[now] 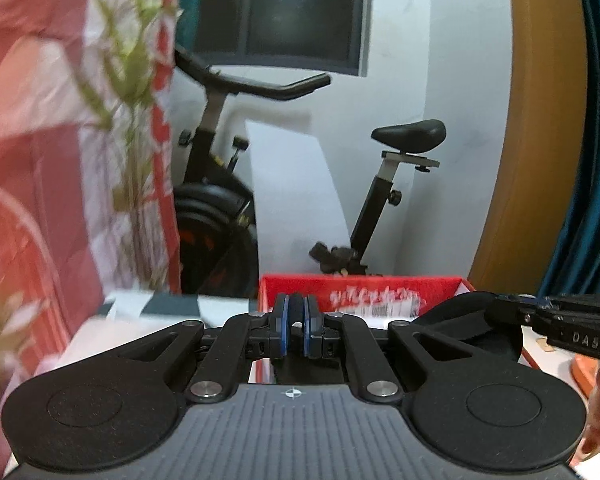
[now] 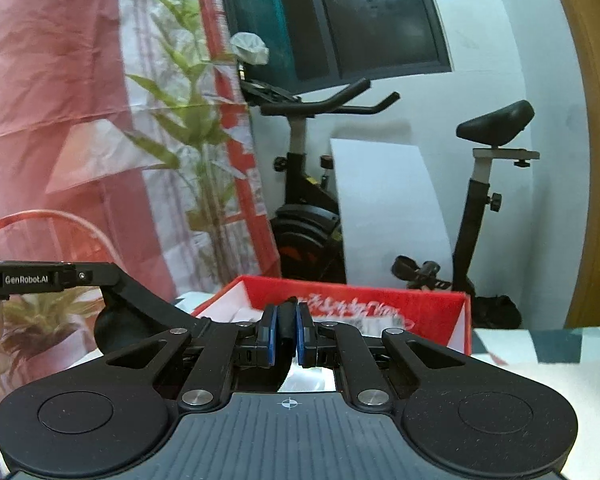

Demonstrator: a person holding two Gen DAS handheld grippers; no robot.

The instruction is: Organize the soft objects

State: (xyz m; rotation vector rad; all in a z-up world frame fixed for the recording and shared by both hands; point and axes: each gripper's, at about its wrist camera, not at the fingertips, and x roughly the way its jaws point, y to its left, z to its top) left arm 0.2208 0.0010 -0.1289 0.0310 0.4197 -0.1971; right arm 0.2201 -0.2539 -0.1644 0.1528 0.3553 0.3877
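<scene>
My left gripper (image 1: 296,326) is shut on a strip of black fabric (image 1: 296,308) that stands between its blue pads (image 1: 283,326). My right gripper (image 2: 287,334) is shut on a black fabric piece (image 2: 287,320) in the same way. Both hold their cloth just in front of an open red box (image 1: 364,286) with white lettering, which also shows in the right wrist view (image 2: 432,304). The right gripper's body (image 1: 560,328) shows at the right edge of the left wrist view. The left gripper's body (image 2: 40,280) shows at the left of the right wrist view.
A pink and white printed curtain (image 1: 60,120) with green leaves hangs at the left. A black exercise bike (image 1: 380,184) stands behind the box against a white wall. A patterned tabletop (image 2: 540,360) lies below. A wooden door frame (image 1: 540,120) is at the right.
</scene>
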